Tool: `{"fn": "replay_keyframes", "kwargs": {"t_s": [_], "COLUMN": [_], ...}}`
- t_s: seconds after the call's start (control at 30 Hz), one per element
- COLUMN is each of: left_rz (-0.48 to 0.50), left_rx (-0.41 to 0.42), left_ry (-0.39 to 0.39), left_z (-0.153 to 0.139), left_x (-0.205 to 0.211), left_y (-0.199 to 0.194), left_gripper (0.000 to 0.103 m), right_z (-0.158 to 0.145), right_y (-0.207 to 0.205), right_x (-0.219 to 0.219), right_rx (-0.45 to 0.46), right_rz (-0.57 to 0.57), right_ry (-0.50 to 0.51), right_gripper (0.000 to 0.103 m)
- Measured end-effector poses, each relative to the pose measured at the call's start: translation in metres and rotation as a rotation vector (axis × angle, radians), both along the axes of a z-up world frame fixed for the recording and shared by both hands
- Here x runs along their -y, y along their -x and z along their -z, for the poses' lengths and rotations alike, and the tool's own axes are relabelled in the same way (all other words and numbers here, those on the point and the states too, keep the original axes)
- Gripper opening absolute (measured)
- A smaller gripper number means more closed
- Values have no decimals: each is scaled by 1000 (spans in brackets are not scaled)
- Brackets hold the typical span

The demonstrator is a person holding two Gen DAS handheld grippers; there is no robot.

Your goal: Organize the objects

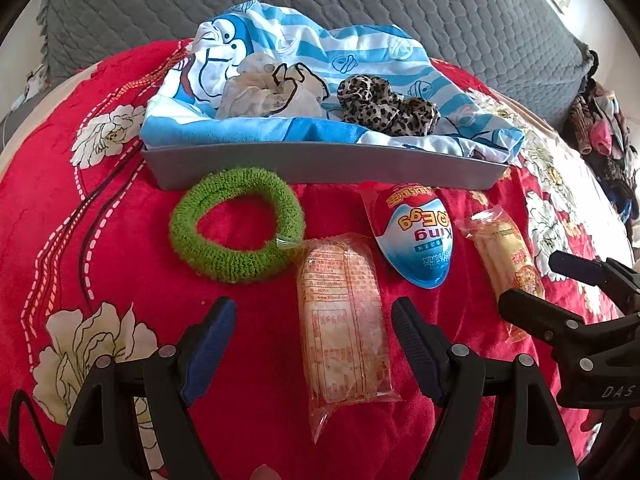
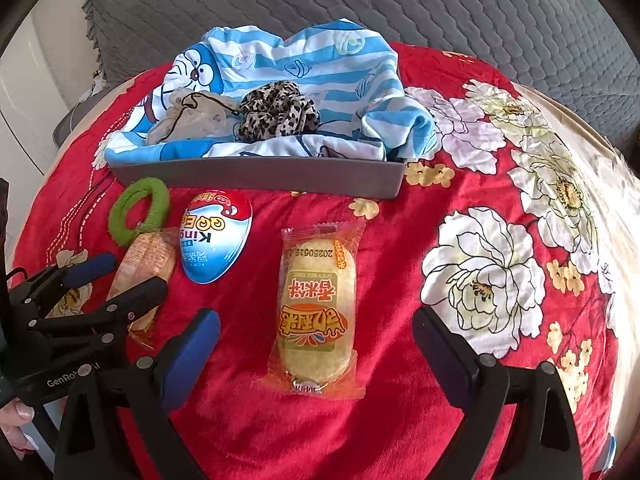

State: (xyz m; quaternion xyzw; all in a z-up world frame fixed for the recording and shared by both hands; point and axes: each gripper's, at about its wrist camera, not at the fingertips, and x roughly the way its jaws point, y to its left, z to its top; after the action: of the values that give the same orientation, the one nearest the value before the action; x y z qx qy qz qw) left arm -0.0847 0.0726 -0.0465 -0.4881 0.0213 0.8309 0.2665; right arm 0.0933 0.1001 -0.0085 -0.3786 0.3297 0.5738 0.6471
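- Left gripper [image 1: 314,344]: jaws spread wide, nothing clamped; they straddle the near half of a snack packet [image 1: 344,320] without touching it.
- Right gripper [image 2: 316,352]: jaws also wide apart and empty, straddling the near end of a second snack packet [image 2: 318,312], pads clear of it on both sides.
- Both packets lie flat on the red flowered blanket [image 2: 400,420], long axis pointing away from the cameras.
- Handling, judged: packets look light, with slick crinkly film over crisp rice cakes, so they could crack or slip. Grip across the short width at mid-body, gentle squeeze, not the flat sealed end.
- Soft blanket underneath will likely give; pads may need to dig in slightly to get under the edges.
- Next out: toy egg [image 1: 416,236] between the 2 packets, hard glossy shell, rounded, likely slippery. Take it across the narrow width near the fat middle.
- Green hair tie [image 1: 236,226] just left of the egg, touching the left packet's far corner; soft, fuzzy, light, easy to pinch anywhere on the ring.
- Farthest: grey tray [image 1: 320,168] lined with blue striped cloth [image 1: 280,40], already holding a leopard scrunchie [image 1: 384,110] and a pale scrunchie [image 1: 264,92].
- The 4 loose items sit just in front of the tray's near wall, probably headed into it.
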Motion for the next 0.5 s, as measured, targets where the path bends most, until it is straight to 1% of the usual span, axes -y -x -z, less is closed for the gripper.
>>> {"fn": "replay_keyframes", "kwargs": {"t_s": [0.5], "left_rz": [2], "left_rx": [17], "left_ry": [-9], "left_z": [7], "left_x": [-2], "left_y": [6], "left_gripper": [81], "right_z": [11], "right_y": [-3], "right_x": [-11], "right_rx": [-2], "right_rz": [11], "right_ry": [17], "right_gripper": [97]}}
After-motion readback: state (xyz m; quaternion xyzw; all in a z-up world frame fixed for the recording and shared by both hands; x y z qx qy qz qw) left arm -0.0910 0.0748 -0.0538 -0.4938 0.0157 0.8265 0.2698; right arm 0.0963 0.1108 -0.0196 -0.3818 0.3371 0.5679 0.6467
